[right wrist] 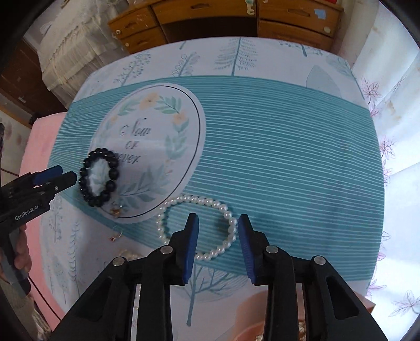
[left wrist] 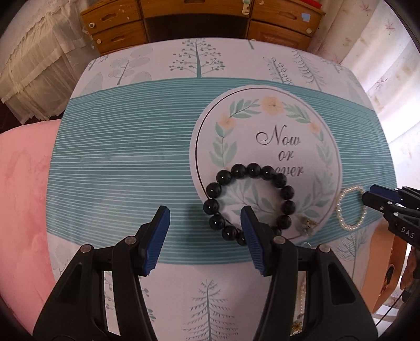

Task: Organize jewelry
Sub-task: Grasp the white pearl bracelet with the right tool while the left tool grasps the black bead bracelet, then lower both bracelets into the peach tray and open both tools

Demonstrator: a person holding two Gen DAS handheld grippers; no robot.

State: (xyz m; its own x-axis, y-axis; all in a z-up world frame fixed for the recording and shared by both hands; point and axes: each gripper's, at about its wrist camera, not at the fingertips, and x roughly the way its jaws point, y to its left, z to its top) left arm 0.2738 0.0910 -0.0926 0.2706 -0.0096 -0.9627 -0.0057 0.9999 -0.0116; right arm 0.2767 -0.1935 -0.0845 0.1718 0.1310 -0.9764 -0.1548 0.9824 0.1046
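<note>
A black bead bracelet (left wrist: 249, 202) lies flat on the patterned tablecloth (left wrist: 126, 157); it also shows in the right wrist view (right wrist: 98, 178). My left gripper (left wrist: 204, 217) is open, its right finger over the bracelet's near side, empty. A white pearl bracelet (right wrist: 197, 225) lies on the teal stripes; it also shows in the left wrist view (left wrist: 351, 207). My right gripper (right wrist: 218, 225) is open, its jaws straddling the pearl bracelet's right side, not closed on it. A small gold earring (right wrist: 116, 209) lies near the black bracelet.
A wooden drawer unit (left wrist: 199, 21) stands behind the table. A pink cushion (left wrist: 23, 199) lies at the left. A peach-coloured box (right wrist: 252, 314) with jewelry sits at the table's near edge. Another small earring (right wrist: 115, 234) lies on the cloth.
</note>
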